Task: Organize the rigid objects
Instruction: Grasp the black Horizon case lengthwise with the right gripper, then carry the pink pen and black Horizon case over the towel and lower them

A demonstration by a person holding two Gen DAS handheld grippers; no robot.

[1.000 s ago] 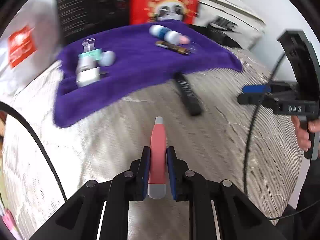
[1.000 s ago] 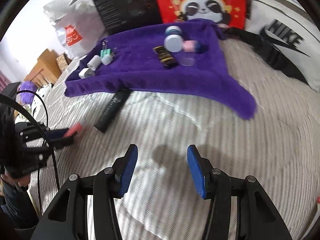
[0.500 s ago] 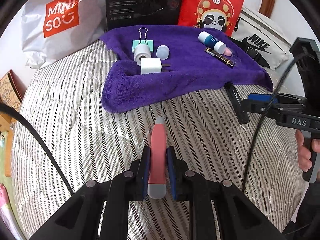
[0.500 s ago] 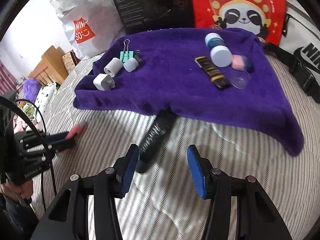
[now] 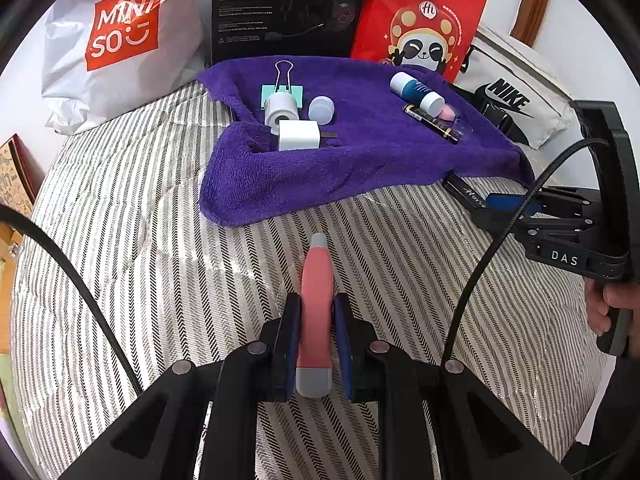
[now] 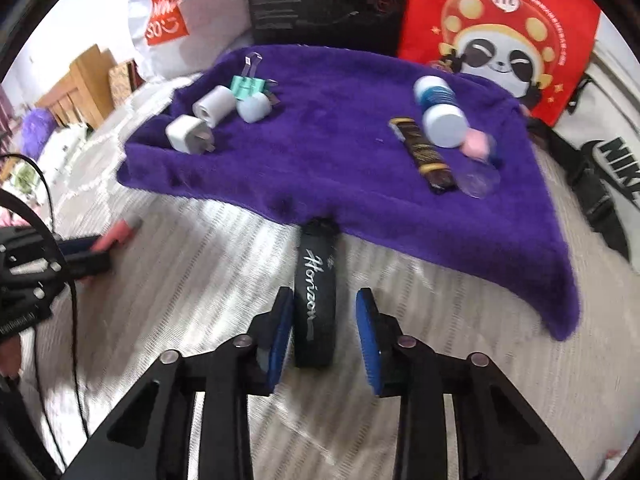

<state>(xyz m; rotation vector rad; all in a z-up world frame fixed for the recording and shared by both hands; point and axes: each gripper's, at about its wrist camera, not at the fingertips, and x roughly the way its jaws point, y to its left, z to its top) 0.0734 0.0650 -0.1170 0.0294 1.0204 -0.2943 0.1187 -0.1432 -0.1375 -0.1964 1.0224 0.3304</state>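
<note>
My left gripper [image 5: 316,320] is shut on a pink tube with grey ends [image 5: 316,292], held over the striped bedcover. A black tube marked "Horizon" [image 6: 316,292] lies at the edge of the purple towel [image 6: 340,152]. It sits between the jaws of my right gripper [image 6: 325,300], which are closing: the left pad is at the tube, while a gap shows at the right pad. On the towel lie a white plug [image 5: 298,136], a tape roll [image 5: 280,110], a teal binder clip [image 5: 282,88], a blue-white bottle [image 5: 416,90] and a dark stick [image 5: 430,122].
A white Miniso bag [image 5: 120,40], a black box [image 5: 288,4], a red panda bag [image 5: 420,20] and a Nike bag [image 5: 516,104] stand behind the towel. A hand [image 5: 612,308] holds the right gripper's grip. Wooden furniture [image 6: 80,84] is off to the left.
My right gripper has moved up to the black tube, which now lies between its narrower jaws. The left gripper swung its view left early on and still holds the pink tube.
</note>
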